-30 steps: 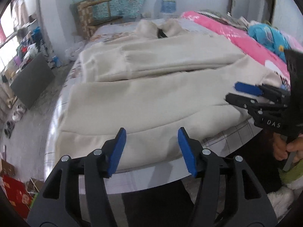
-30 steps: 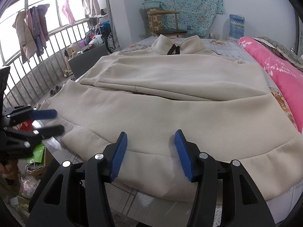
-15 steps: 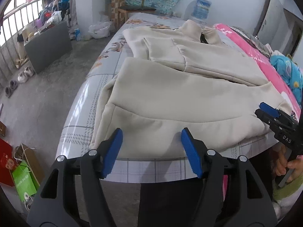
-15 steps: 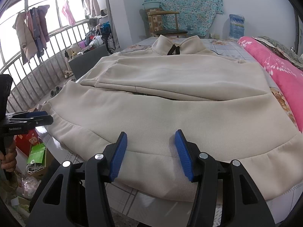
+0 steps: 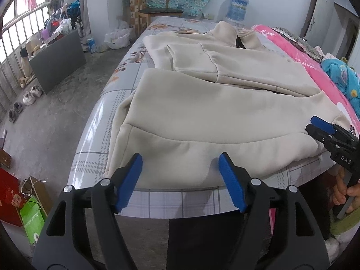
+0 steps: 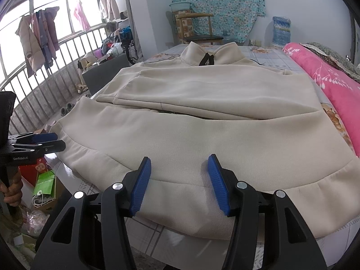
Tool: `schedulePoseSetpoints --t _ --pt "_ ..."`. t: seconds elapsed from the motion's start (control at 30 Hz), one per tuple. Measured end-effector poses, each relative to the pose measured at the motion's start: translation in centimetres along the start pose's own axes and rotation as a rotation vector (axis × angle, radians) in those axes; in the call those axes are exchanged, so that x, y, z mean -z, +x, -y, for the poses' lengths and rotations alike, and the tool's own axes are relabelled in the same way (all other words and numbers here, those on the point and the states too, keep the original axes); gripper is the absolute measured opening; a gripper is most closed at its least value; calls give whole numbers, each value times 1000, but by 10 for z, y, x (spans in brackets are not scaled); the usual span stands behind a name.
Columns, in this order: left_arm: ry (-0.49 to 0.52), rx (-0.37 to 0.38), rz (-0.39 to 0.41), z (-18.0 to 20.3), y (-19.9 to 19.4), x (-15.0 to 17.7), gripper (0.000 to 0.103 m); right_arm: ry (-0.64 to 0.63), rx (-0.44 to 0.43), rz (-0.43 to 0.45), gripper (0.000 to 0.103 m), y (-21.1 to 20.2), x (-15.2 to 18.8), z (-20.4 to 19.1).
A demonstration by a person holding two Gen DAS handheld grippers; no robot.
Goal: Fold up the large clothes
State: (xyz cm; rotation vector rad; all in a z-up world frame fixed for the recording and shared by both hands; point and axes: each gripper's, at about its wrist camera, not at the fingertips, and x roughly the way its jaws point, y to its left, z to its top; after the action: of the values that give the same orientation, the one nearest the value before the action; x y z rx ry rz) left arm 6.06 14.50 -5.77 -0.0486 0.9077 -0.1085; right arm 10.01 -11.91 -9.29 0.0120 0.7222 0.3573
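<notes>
A large cream sweatshirt (image 5: 216,112) lies flat on the bed, collar at the far end, both sleeves folded across the chest; it also fills the right wrist view (image 6: 202,121). Its hem band runs along the near bed edge. My left gripper (image 5: 180,175) is open and empty, just short of the hem near its left corner. My right gripper (image 6: 177,180) is open and empty over the hem toward the right. Each gripper shows in the other's view, the right one (image 5: 324,130) by the hem's right end and the left one (image 6: 38,141) by its left corner.
The bed (image 5: 112,103) has a glossy checked, floral sheet. A pink quilt (image 6: 333,85) runs along its right side. Beyond stand a wooden chair (image 5: 157,6) and water bottle (image 5: 238,9). A grey box (image 5: 58,56), shoes and bags (image 5: 33,220) lie on the left floor.
My left gripper has swung left along the hem to its left corner, so its view turned toward the bed's left side and floor. The right gripper has held still.
</notes>
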Motion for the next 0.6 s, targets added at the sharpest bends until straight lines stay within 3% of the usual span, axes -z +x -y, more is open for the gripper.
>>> schedulePoseSetpoints --t 0.2,0.37,0.6 --pt "24 -27 10 8 -6 -7 67 -1 24 -25 53 -1 -3 -3" --pt "37 -4 32 19 -8 -16 69 12 41 -16 58 -14 -6 -2" --pt "36 14 7 36 5 -28 70 51 167 26 68 -43 -5 24"
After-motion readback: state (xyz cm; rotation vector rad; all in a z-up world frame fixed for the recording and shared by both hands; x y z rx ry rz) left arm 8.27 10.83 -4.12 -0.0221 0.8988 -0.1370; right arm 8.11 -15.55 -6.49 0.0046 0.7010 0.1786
